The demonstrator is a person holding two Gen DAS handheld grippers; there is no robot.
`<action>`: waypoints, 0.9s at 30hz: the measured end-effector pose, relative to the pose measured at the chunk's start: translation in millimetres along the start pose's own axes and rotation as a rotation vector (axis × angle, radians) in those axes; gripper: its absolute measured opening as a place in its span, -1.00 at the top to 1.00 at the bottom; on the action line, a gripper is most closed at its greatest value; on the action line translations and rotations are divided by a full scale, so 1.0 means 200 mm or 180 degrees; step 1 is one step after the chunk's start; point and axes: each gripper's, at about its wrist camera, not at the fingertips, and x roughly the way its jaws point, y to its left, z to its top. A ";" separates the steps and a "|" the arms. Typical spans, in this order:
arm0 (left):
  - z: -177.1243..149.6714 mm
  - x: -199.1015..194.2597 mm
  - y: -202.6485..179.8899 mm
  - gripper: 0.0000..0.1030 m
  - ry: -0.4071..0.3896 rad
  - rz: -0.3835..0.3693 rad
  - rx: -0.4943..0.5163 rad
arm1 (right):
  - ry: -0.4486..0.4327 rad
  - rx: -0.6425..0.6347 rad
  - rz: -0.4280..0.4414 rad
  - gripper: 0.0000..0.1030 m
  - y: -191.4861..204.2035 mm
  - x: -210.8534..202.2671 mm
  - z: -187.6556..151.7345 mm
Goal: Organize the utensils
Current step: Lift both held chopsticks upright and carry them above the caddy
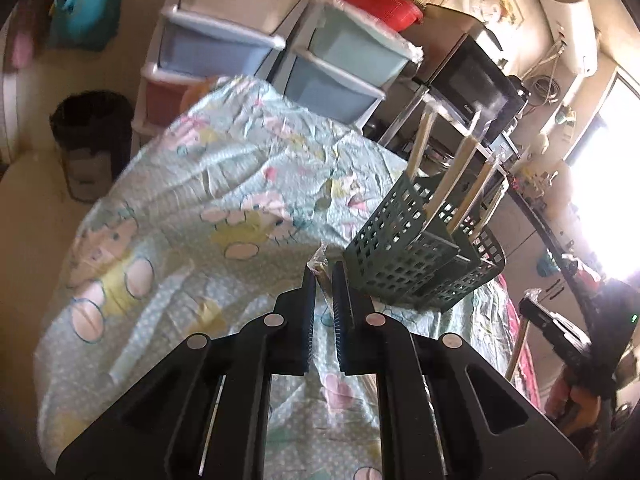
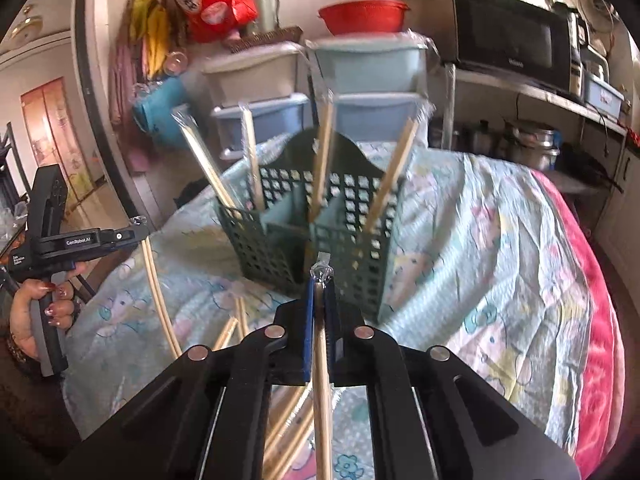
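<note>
Both wrist views, same moment. We see the left gripper (image 1: 323, 276) closed on a wrapped chopstick pair (image 1: 320, 258), the clear wrapper tip sticking out past the pads; from the right wrist view that pair (image 2: 158, 280) hangs below the left gripper (image 2: 138, 226), which a hand (image 2: 36, 312) holds at the frame's left edge. The right gripper (image 2: 320, 280) is likewise clamped on a second wrapped pair (image 2: 322, 360), its stick running back btw. the fingers toward the camera. The green utensil basket (image 2: 340, 240) stands upright on the patterned cloth (image 2: 480, 240), just ahead of the right gripper and, in the left wrist view, to the right of the left one; several wrapped chopsticks (image 2: 324, 152) lean in its compartments. More loose chopsticks (image 2: 236, 320) lie on the cloth near the right gripper. Background: stacked drawer units (image 1: 224, 36), microwave (image 2: 512, 36), red bowl (image 2: 362, 14).
</note>
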 end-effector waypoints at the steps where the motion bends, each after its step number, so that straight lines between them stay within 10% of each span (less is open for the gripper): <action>1: 0.01 -0.01 -0.01 0.91 -0.0023 -0.0006 0.0022 | -0.0036 -0.0024 0.0021 0.90 0.01 -0.02 0.02; 27: 0.22 -0.29 -0.46 0.95 -0.0496 -0.0386 0.0543 | -0.0798 -0.0222 0.0166 0.91 0.16 -0.28 0.25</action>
